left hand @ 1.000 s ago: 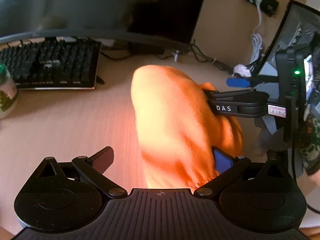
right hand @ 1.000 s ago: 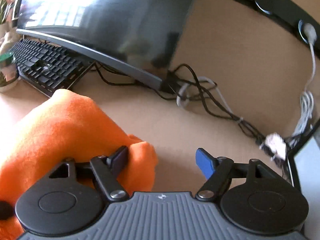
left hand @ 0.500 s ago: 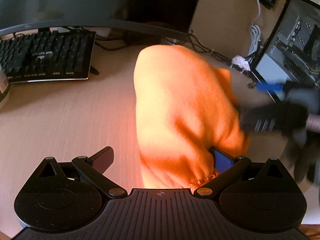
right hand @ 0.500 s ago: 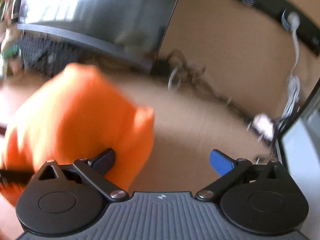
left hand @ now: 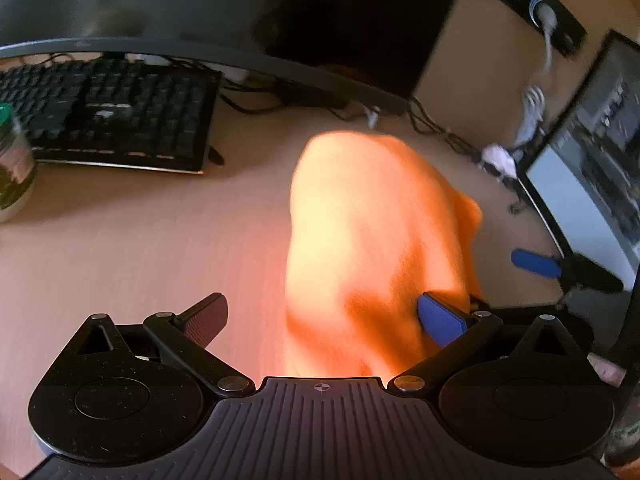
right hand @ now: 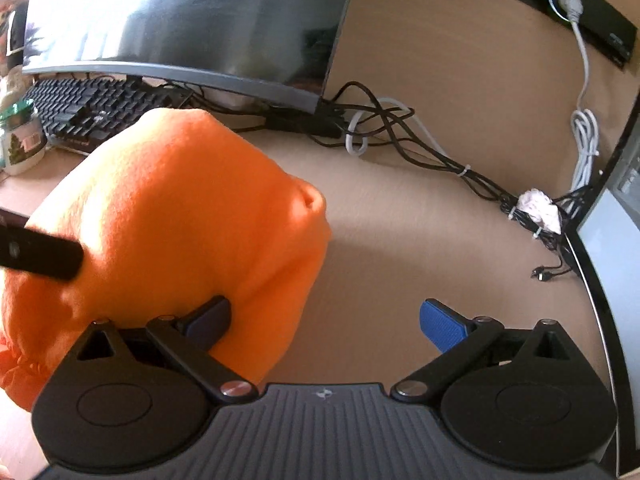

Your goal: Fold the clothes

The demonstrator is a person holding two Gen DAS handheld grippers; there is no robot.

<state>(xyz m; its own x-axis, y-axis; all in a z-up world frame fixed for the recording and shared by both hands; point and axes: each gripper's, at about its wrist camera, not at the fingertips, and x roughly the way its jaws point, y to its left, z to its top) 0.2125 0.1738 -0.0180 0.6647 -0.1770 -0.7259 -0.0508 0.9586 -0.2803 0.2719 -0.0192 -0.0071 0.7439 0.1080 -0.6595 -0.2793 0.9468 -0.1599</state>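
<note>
Orange cloth [right hand: 180,220] beside bare desk [right hand: 380,240].

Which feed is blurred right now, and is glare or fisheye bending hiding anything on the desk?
Left wrist view: motion-smeared, the orange garment soft-edged, keyboard keys smudged, sun washing the fabric pale. Right wrist view: sharp; strong window glare on the monitor screen whites out its left part; cables crisp. Both views: fisheye bows the monitor's lower edge and the desk.

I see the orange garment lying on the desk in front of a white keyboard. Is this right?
Not quite: the keyboard is black, not white, as the right wrist view shows. The orange garment does lie on the desk in front of it.
</note>
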